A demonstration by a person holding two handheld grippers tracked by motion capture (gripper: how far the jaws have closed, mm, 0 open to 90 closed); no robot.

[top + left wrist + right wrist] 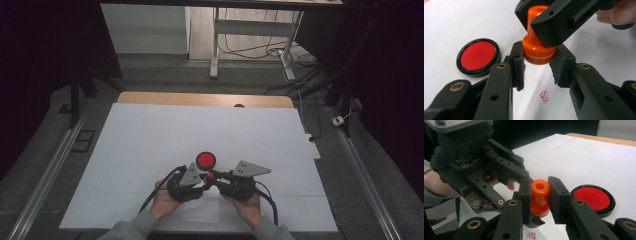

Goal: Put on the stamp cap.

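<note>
1. The orange stamp (pixel 537 43) sits between both of my tongs at once: my right tongs (pixel 540 196) pinch its narrow upper handle, and my left tongs (pixel 537 65) press their pads against its wider base.
2. In the left gripper view the stamp's base seems lifted a little off the white sheet (pixel 150 135), and a small round red imprint (pixel 544 95) lies on the sheet right beneath my left tongs.
3. In the high view my left tongs (pixel 202 181) and right tongs (pixel 210 176) meet nose to nose near the front edge of the bench (pixel 150 97), about midway along it, with my hands and grey sleeves coming in from the near side.
4. The ink pad (pixel 205 160) lies just beyond the tongs, close to the stamp but not touching it.
5. The sheet covers most of the bench; the far half, the left side and the right side all lie open, and a strip of bare wood shows along the far edge.
6. The stamp is glossy orange plastic, a hollow-topped cylinder flaring to a thicker round base with a pale ring. The ink pad is a shallow black round tray with a flat red, matte filling. My tongs' pads look black and rubbery.
</note>
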